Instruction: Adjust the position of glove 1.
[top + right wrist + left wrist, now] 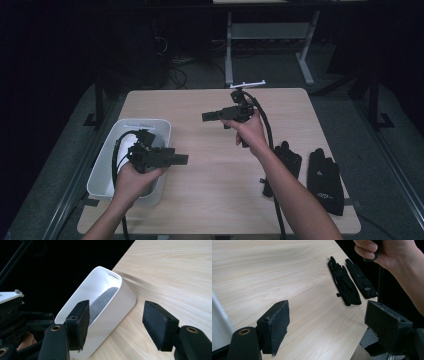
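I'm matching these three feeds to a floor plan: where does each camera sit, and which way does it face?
High view: fixed above the person's side, looking forward and down on the table; both forearms, left claw and right claw show.
Left gripper view: rides the left claw, facing across the table to two gloves; its open jaws and the other hand show.
Right gripper view: rides the right claw, facing the white bin; open jaws show.
Shared: the gloves and the bin each also lie in the high view.

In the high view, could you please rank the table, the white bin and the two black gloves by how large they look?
1. Table, clearly largest.
2. White bin.
3. The two gloves: left glove and right glove look about alike, so I won't rank them.
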The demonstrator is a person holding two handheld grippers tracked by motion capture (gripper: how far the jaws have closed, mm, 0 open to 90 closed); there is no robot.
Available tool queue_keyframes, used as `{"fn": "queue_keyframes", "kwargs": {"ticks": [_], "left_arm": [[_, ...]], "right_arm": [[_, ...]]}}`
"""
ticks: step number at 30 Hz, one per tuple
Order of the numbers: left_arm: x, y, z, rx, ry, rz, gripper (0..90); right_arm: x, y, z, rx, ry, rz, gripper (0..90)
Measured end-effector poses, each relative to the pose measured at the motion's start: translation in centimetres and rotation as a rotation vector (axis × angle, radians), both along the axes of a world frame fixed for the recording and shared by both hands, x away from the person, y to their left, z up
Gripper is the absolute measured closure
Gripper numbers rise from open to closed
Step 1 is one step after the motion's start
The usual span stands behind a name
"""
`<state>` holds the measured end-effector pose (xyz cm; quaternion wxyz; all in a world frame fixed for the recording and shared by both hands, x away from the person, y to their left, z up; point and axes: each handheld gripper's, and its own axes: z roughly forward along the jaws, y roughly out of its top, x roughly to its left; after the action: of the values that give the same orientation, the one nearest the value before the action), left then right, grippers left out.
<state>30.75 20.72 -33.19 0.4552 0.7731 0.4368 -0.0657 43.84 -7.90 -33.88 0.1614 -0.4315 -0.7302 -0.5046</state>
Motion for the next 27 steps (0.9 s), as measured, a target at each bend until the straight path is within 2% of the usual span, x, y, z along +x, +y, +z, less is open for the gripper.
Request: {"fn": "queue_keyframes", "kwargs": {"ticks": [10,18,27], "left_arm": [[0.3,-2.5,-0.2,0.001,-0.005,-0.045,19.4],[0.4,-4.5,-0.4,-0.002,-0.006,-0.082,19.4],[0.7,-6.8,-0.7,-0.005,-0.008,-0.119,19.3]], "right_arm": [[-0.8,-3.1,0.2,-0.002,-0.005,-0.036,38.1],[-1.4,-5.8,0.0,0.023,0.002,-0.081,37.7],[-2.0,-8.9,-0.5,0.013,0.004,-0.127,37.5]]}}
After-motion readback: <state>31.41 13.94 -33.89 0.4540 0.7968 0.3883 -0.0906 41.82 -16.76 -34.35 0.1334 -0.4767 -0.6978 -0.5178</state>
